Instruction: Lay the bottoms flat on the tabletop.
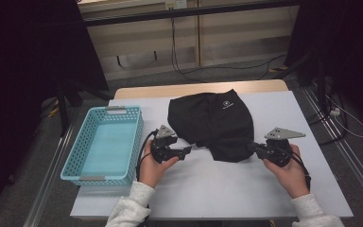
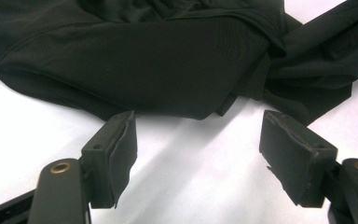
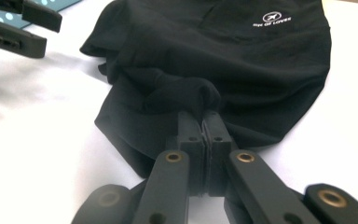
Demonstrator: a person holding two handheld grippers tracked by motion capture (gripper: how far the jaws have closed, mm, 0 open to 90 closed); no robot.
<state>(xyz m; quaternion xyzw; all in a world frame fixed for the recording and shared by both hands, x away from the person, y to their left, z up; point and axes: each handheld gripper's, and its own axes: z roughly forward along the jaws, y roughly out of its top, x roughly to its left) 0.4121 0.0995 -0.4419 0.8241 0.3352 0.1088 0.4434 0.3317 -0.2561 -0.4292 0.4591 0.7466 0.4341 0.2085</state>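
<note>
A black garment [image 1: 212,120] with a small white logo [image 3: 271,18] lies bunched on the white table top [image 1: 203,184]. My right gripper [image 3: 204,116] is shut on a pinched fold of the garment [image 3: 182,91] at its near right edge, and the same right gripper [image 1: 254,147] sits at the cloth's lower right in the high view. My left gripper [image 2: 198,135] stands open just short of the garment's hem [image 2: 135,70], with bare table between its pads. From above, the left gripper [image 1: 189,150] sits left of the cloth.
A light blue plastic basket [image 1: 75,163] stands on the left part of the table, close to the left hand. Beyond the far table edge are wall panels, cables and dark stands. Open table surface lies in front of the garment.
</note>
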